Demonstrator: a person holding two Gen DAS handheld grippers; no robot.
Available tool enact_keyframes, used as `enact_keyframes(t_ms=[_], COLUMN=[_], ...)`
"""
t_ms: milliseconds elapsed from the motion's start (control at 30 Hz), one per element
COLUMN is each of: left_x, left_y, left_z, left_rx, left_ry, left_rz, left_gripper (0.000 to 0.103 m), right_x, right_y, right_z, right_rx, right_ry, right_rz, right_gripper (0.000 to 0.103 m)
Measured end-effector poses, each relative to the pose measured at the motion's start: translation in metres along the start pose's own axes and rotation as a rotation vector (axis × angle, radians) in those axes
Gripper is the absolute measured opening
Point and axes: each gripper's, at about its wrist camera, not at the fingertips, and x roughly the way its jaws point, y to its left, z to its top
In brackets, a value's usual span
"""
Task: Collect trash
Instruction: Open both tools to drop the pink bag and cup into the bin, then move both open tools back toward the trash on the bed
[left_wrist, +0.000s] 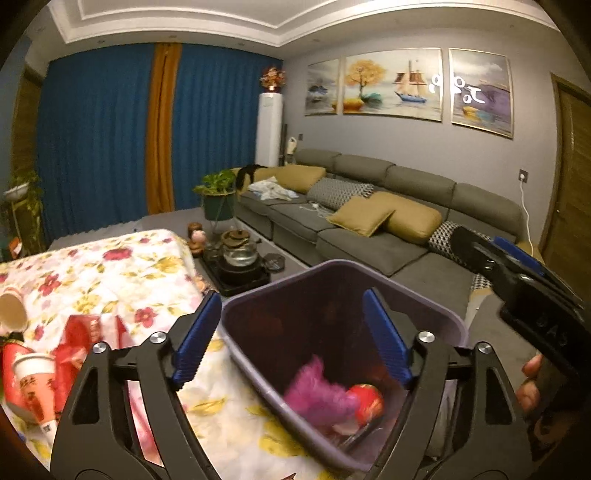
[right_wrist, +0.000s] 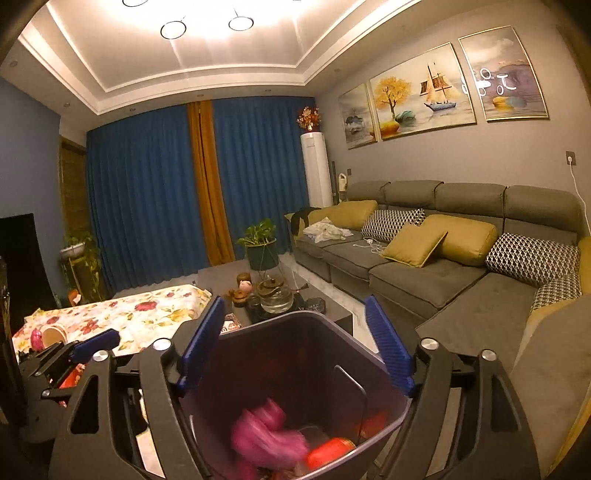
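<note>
The left gripper (left_wrist: 291, 334) is held with its jaws spread wide, the blue ribbed pads (left_wrist: 197, 334) well apart and nothing clamped between them. The right gripper (right_wrist: 297, 341) is likewise held wide open, its blue pads (right_wrist: 389, 345) angled outward and empty. In the left wrist view the right gripper is seen at the right edge, pointing up and to the left, with the fingers (left_wrist: 530, 384) of the person's right hand wrapped on its handle. In the right wrist view the left gripper is seen low at the left edge.
</note>
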Motion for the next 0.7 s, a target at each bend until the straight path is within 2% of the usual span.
enact_keyframes(t_ms=[100,367,700], left_x=[-0.012,-0.054,-0.122], left_y=[0.009,0.041,0.096], left_z=[-0.002,-0.014,-0.035], left_rx=[-0.02,-0.065,-0.126], left_ry=[-0.003,-0.013,-0.046], left_rz=[0.033,0.161,0.328], left_gripper=[0.083,0.085,0.085], right_x=[-0.008,-0.02,-0.033], right_y=[0.002,0.021,0.074], right_z=[-0.001,-0.011,-0.022], right_rx=[0.002,-0.015,-0.071], right_ry=[-0.006,0.031,0.031], right_rz=[0.008,0.061,0.171], right_gripper=[0.086,0.087,0.088])
